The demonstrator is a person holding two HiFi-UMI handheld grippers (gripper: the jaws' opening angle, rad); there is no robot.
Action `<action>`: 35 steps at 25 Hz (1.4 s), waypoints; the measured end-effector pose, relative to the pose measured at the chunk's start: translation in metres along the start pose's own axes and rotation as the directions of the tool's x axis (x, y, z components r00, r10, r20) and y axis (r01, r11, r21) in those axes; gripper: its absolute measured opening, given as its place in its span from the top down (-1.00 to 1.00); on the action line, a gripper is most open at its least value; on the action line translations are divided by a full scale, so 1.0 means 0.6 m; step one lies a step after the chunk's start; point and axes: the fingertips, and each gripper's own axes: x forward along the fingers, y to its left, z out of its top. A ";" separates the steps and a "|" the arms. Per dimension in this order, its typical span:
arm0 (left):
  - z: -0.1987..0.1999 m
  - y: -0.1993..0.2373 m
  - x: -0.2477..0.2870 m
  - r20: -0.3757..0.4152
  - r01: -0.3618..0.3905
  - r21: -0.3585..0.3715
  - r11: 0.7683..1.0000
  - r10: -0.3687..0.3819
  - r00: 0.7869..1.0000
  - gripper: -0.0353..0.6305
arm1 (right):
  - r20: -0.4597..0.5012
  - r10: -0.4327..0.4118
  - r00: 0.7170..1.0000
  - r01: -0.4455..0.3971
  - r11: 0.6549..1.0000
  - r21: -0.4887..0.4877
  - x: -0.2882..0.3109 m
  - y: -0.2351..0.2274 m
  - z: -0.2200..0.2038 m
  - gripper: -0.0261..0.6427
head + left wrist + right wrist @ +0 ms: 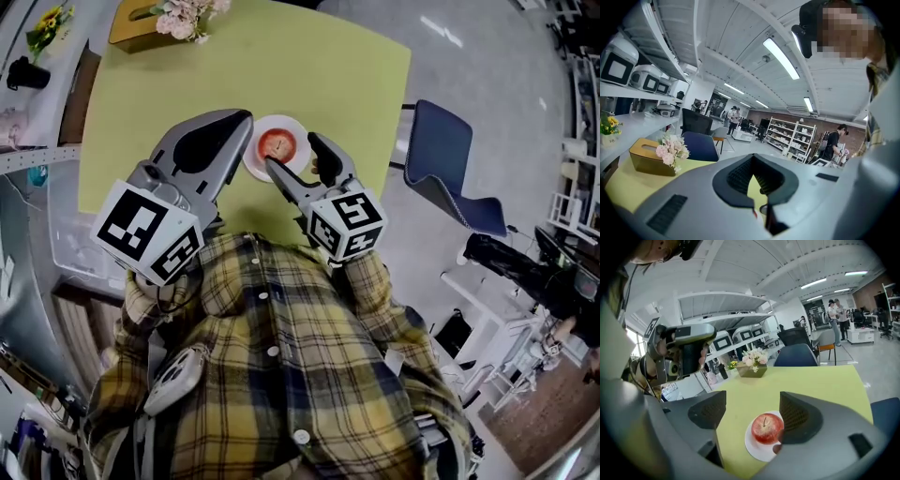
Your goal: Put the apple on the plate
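A red apple [277, 143] rests on a small white plate [255, 161] on the yellow-green table [187, 84]. My right gripper [292, 150] hovers just above and on the near side of the plate, open, with nothing between its fingers. In the right gripper view the apple [767, 428] and plate [757, 452] show low between the spread jaws, close to the right pad [794, 416]. My left gripper [246, 117] is held left of the plate, shut and empty. Its closed jaws fill the left gripper view [753, 157].
A gold tissue box [136, 26] with pink flowers [187, 14] stands at the table's far left edge. A blue chair [450, 155] sits to the right of the table. A counter with yellow flowers [47, 23] and a black mug [28, 73] runs along the left.
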 end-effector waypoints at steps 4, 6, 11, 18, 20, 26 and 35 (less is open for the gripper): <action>0.013 -0.013 0.000 0.010 0.011 0.012 1.000 -0.011 1.000 0.90 | 0.087 -0.007 0.996 0.005 1.000 0.024 -0.035 0.009 0.053 0.01; 0.019 -0.022 0.005 0.014 0.019 0.019 1.000 -0.019 1.000 0.90 | 0.135 -0.011 0.991 0.005 0.999 0.048 -0.057 0.010 0.081 0.14; 0.029 -0.027 0.012 0.011 0.043 0.039 0.998 -0.043 0.999 0.90 | 0.211 -0.035 0.977 0.023 0.998 0.058 -0.093 0.021 0.133 0.41; 0.030 -0.028 0.019 0.007 0.066 0.041 0.997 -0.066 0.998 0.90 | 0.242 -0.088 0.966 0.069 0.994 0.084 -0.119 0.021 0.154 0.85; 0.031 -0.026 0.019 0.007 0.069 0.038 0.997 -0.070 0.998 0.90 | 0.242 -0.091 0.966 0.070 0.993 0.093 -0.120 0.020 0.158 0.90; 0.028 -0.028 0.017 0.011 0.072 0.027 0.997 -0.072 0.997 0.90 | 0.229 -0.086 0.970 0.074 0.995 0.061 -0.125 0.027 0.157 0.93; 0.025 -0.026 0.010 0.006 0.069 0.038 0.997 -0.069 0.998 0.90 | 0.197 -0.083 0.977 0.080 0.997 0.023 -0.132 0.030 0.151 0.93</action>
